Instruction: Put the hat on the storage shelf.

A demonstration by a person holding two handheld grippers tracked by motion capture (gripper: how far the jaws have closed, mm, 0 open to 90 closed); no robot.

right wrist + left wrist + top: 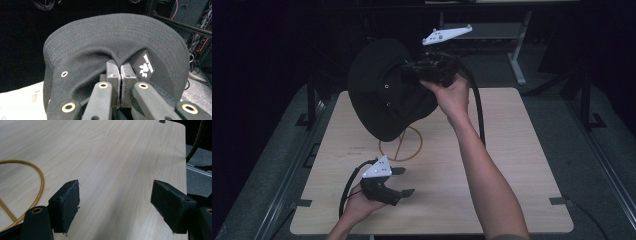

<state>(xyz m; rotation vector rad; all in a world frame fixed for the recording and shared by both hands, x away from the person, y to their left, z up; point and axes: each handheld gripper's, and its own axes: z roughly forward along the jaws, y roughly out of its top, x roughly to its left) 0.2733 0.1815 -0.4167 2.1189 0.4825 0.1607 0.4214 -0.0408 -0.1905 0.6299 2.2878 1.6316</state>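
High view: a light wooden table point(512, 165) stands in a dark room, with the person's forearms entering from the bottom edge. The right hand point(453, 96) raises the right gripper point(409, 70) well above the far half of the table; its grey three-cornered plate point(445, 34) sits on top, and its black cable point(477, 100) loops down beside the forearm. The gripper's jaws are pressed together on the fabric of a black bucket hat point(384, 92), which hangs tilted in the air, its brim facing left and down. Two small metal eyelets point(386, 86) show on the crown. Beneath the hat, a yellow wire stand point(401, 145) rests on the table, its round base flat on the wood; whether the hat touches the stand's upright cannot be told.

Near the front edge, the left hand point(357, 205) holds the left gripper point(403, 181) low over the table, its jaws spread wide and holding nothing.

Left gripper view: the two black padded fingers point(65, 206) stand far apart over bare wood grain; part of the yellow wire stand point(40, 178) curves at the left.

Right gripper view: the two jaw pads point(113, 75) meet on a pinched fold of the black bucket hat point(117, 35), just beside a diamond-shaped black label with white print point(144, 65). One eyelet point(64, 74) shows at the left of the crown.
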